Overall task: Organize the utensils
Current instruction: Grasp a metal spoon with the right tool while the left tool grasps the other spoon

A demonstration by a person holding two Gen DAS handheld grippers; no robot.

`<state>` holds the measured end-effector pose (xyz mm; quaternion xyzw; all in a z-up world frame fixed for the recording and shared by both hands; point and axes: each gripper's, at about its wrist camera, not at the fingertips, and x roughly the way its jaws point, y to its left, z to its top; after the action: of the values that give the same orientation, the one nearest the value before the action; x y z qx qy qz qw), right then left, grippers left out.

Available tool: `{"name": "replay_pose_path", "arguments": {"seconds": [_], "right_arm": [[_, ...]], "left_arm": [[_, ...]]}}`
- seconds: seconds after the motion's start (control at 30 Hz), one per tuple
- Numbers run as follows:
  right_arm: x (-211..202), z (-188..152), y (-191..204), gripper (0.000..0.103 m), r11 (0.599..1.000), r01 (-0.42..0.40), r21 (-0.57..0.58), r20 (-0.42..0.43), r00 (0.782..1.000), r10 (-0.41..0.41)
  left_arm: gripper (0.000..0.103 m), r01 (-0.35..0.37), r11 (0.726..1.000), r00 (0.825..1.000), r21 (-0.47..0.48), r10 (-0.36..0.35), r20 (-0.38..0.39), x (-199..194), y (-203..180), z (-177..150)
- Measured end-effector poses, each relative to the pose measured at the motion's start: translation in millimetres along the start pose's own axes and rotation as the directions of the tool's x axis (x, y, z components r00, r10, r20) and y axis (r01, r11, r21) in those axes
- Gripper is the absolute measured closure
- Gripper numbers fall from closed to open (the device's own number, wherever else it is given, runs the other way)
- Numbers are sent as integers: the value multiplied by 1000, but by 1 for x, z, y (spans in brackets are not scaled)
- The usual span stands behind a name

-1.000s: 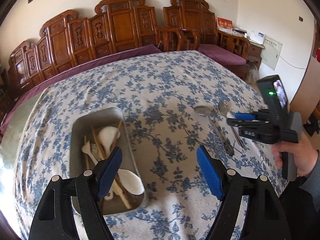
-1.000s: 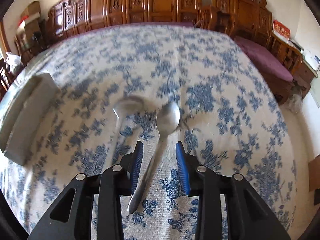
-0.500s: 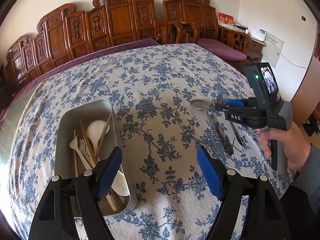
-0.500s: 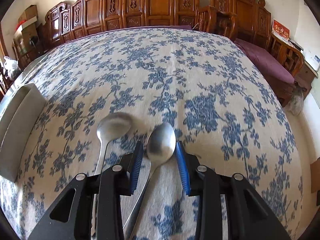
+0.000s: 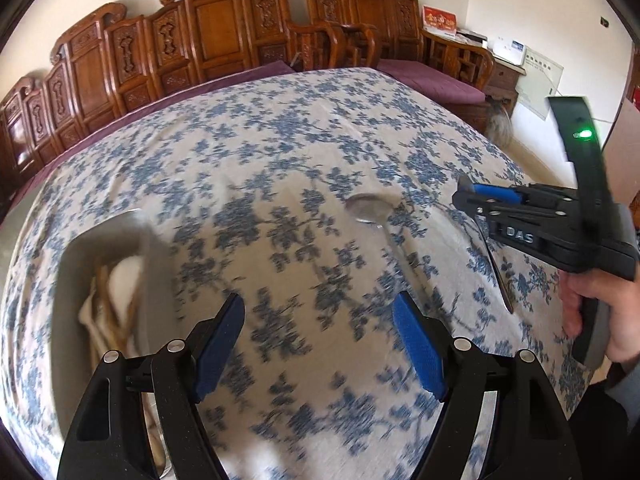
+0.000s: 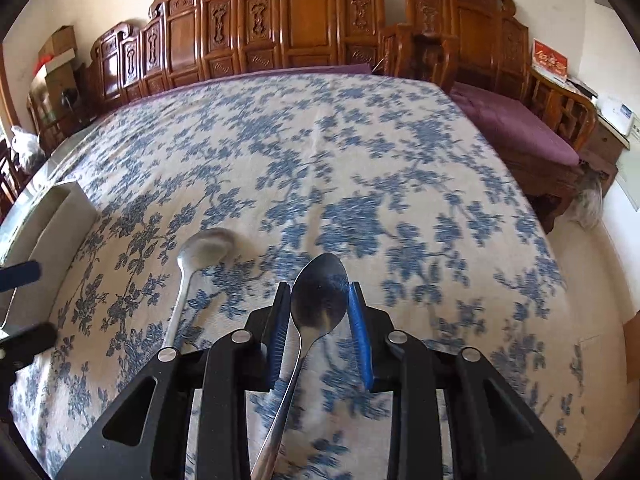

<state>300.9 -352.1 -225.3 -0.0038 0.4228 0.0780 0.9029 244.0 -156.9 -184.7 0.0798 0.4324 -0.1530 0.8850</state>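
My right gripper has the bowl of a metal spoon between its blue pads, and its jaws are closing on the bowl's edges. In the left wrist view that spoon hangs handle-down from the right gripper. A second metal spoon lies flat on the flowered cloth, left of the held one. My left gripper stands open and empty over the cloth, between this spoon and the metal tray. The tray holds white spoons and wooden chopsticks.
The table wears a blue-flowered cloth. Carved wooden chairs line its far side, with a purple-cushioned bench at the right. The tray's wall shows at the left edge of the right wrist view. A person's hand holds the right gripper's handle.
The left gripper has swung right, from over the tray to the bare cloth. The right gripper has slid forward along the spoon's handle, and its pads have narrowed onto the bowl.
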Motion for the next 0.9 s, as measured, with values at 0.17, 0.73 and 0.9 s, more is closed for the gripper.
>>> {"name": "replay_pose_path", "arguments": {"seconds": [0.17,0.73,0.9], "right_arm": [[-4,1,-17,71,998,-22,51,13,1000,21],[-3,2,-23,71,995,-60,85,17,998,59],[-5,3,-21,71,994,-71,83,23,997,69]], "left_arm": [[36,24,999,1000,26,-23,-15,20,-22,13],[72,31,999,996,39,-28,-88,77,-47,28],[94,33,998,996,48,-29,-90,77,-43,28]]}}
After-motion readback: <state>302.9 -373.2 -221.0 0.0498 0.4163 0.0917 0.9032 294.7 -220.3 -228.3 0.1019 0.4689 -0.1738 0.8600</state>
